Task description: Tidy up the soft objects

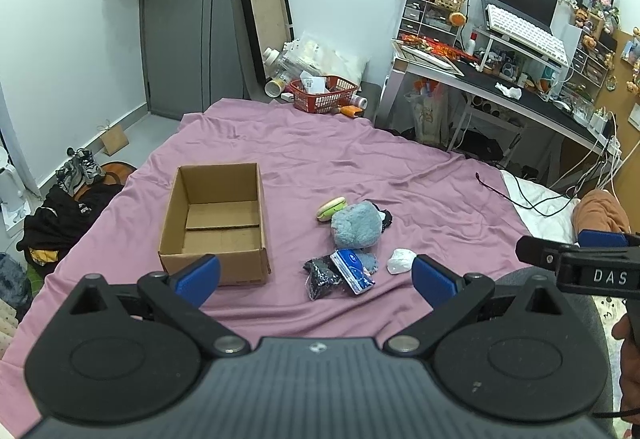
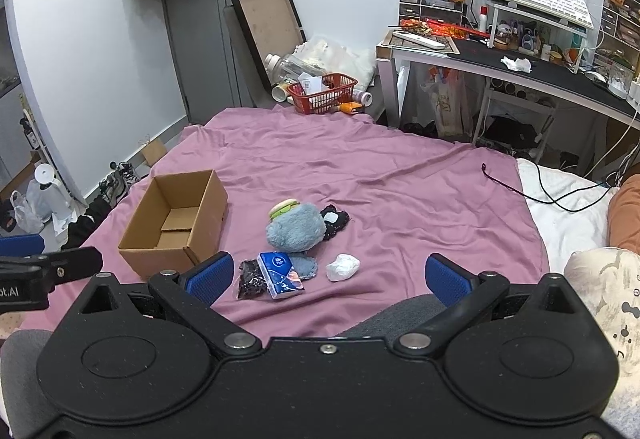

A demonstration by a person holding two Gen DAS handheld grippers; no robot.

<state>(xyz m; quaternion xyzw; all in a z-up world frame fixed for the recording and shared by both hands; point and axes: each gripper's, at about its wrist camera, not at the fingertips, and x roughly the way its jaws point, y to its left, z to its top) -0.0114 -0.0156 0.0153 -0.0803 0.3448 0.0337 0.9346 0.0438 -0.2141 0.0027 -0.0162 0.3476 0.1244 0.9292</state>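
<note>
We hold our left gripper [image 1: 316,277] and right gripper [image 2: 329,277] with jaws spread wide and empty above the purple sheet [image 1: 360,167]. Ahead of both lie the blue plush toy [image 1: 355,225], tissue pack [image 1: 353,271] and white wad [image 1: 401,261]; the open cardboard box [image 1: 218,219] sits ahead-left of them.

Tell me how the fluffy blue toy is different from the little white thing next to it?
The fluffy blue toy is furry and grey-blue; the white lump looks smooth and crinkled. The toy is much bigger than the lump. The toy touches the burger-shaped toy and the other things around it; the lump lies alone. Both rest on the purple sheet, outside the cardboard box.
</note>
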